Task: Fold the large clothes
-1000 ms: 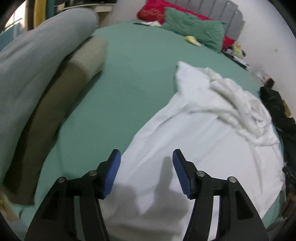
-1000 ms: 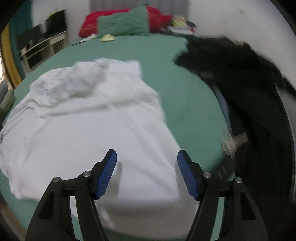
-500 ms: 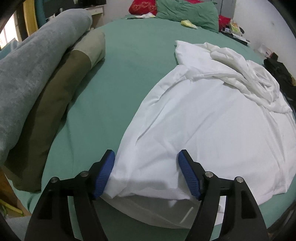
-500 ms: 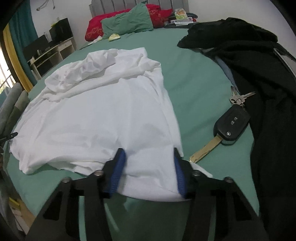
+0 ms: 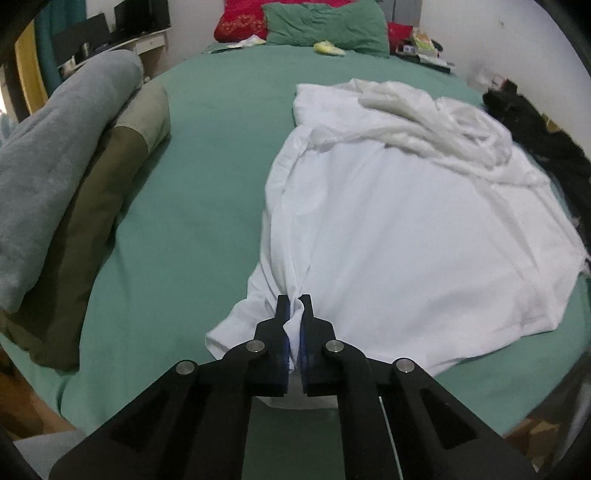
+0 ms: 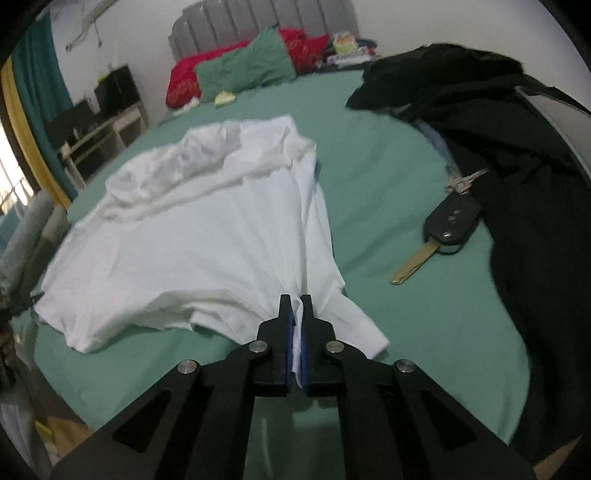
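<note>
On the green bed [image 5: 207,184], both jaws pinch the white shirt's [image 5: 406,236] near hem.

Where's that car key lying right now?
In the right wrist view, the car key lies on the green bedsheet at the right, between the white shirt and the black clothes, its brass blade pointing toward the camera.

left wrist: bed [image 5: 207,177] seen close, angled down from its foot | right wrist: same | shared: white shirt [image 5: 406,236] [image 6: 207,229], pillows [image 5: 325,22] [image 6: 243,70]
</note>
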